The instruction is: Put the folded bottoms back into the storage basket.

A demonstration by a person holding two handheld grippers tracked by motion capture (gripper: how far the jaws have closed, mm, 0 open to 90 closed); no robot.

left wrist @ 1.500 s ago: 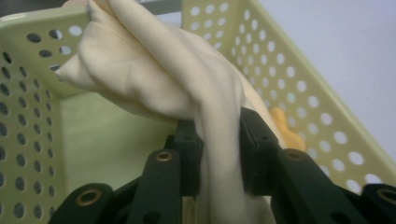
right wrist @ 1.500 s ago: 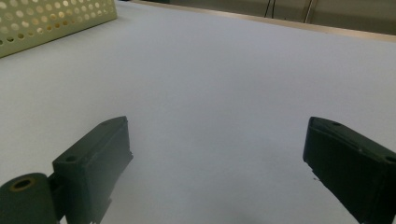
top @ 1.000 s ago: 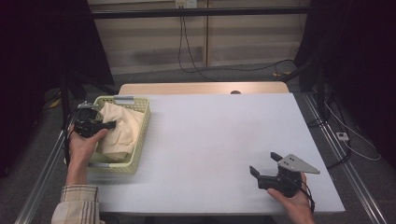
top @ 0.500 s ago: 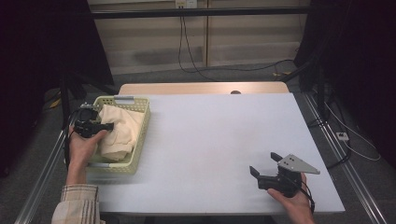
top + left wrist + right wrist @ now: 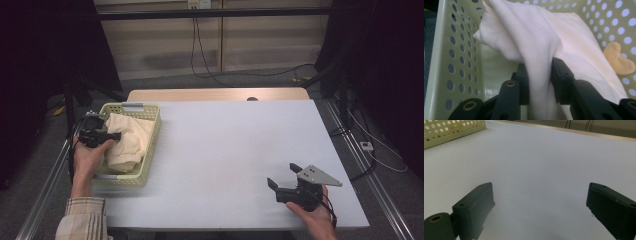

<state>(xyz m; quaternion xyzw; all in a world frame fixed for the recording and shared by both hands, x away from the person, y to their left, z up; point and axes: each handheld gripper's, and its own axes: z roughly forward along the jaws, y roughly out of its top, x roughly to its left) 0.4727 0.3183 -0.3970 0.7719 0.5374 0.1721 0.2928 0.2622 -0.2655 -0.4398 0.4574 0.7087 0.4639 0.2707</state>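
A cream cloth (image 5: 127,140) lies bunched in a pale green perforated basket (image 5: 150,145) at the table's left. My left gripper (image 5: 114,136) reaches into the basket from the left and is shut on a fold of that cloth (image 5: 541,57); the fabric is pinched between the two black pads (image 5: 560,72). An orange heart-shaped piece (image 5: 617,60) lies against the basket wall (image 5: 454,57) behind the cloth. Near the front right of the table, my right gripper (image 5: 282,176) rests low over the white surface (image 5: 544,160), open, with nothing between its fingers (image 5: 477,202).
The basket's corner (image 5: 451,130) shows far off in the right gripper view. Beyond the white table top (image 5: 240,145) runs a wooden strip (image 5: 215,94). Metal rails (image 5: 370,170) flank the table's sides, and cables lie on the floor behind.
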